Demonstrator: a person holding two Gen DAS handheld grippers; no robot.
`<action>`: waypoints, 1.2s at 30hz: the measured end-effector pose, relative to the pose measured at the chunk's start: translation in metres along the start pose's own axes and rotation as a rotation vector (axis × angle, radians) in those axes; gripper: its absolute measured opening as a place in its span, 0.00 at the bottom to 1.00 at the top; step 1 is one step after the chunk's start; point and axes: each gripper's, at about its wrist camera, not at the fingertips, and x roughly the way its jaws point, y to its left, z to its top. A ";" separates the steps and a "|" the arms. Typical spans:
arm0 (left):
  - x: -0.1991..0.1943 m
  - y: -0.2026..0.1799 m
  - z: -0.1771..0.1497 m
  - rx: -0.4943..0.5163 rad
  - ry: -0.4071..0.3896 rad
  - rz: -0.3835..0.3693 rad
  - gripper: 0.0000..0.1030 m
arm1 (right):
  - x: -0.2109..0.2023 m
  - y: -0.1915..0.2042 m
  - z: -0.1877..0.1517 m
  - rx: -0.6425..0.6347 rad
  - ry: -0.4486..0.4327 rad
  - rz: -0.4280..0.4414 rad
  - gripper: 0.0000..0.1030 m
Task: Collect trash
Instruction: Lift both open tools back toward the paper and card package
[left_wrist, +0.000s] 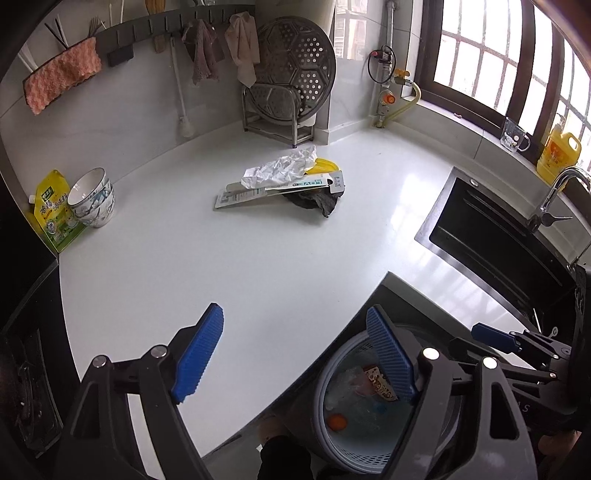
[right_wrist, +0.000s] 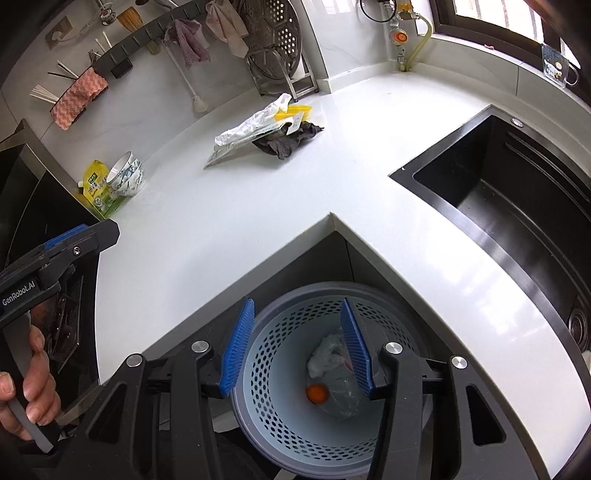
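A pile of trash lies on the white counter (left_wrist: 184, 266): a crumpled white plastic wrapper (left_wrist: 280, 170), a flat card package (left_wrist: 277, 190), a yellow lid (left_wrist: 323, 164) and a dark rag (left_wrist: 314, 203). The pile also shows in the right wrist view (right_wrist: 258, 129). A pale blue perforated bin (right_wrist: 295, 387) stands below the counter's inner corner and holds clear plastic, an orange piece (right_wrist: 317, 393) and a wrapper. My right gripper (right_wrist: 295, 350) is open and empty above the bin. My left gripper (left_wrist: 295, 354) is open and empty over the counter edge, next to the bin (left_wrist: 369, 413).
A black sink (right_wrist: 517, 192) with a tap (left_wrist: 554, 195) is at the right. Stacked bowls (left_wrist: 92, 199) and a yellow-green pouch (left_wrist: 51, 210) stand at the left. A steamer rack (left_wrist: 291, 81), hanging cloths and a yellow bottle (left_wrist: 557, 155) line the back. A stove is at the far left.
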 end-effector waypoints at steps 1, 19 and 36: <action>0.001 0.004 0.005 0.001 -0.004 0.000 0.78 | 0.001 0.002 0.005 0.003 -0.006 0.000 0.46; 0.065 0.071 0.071 0.046 0.007 -0.043 0.80 | 0.061 0.037 0.090 0.078 -0.035 -0.036 0.47; 0.155 0.116 0.122 0.081 0.062 -0.116 0.80 | 0.144 0.033 0.168 0.198 -0.021 -0.077 0.47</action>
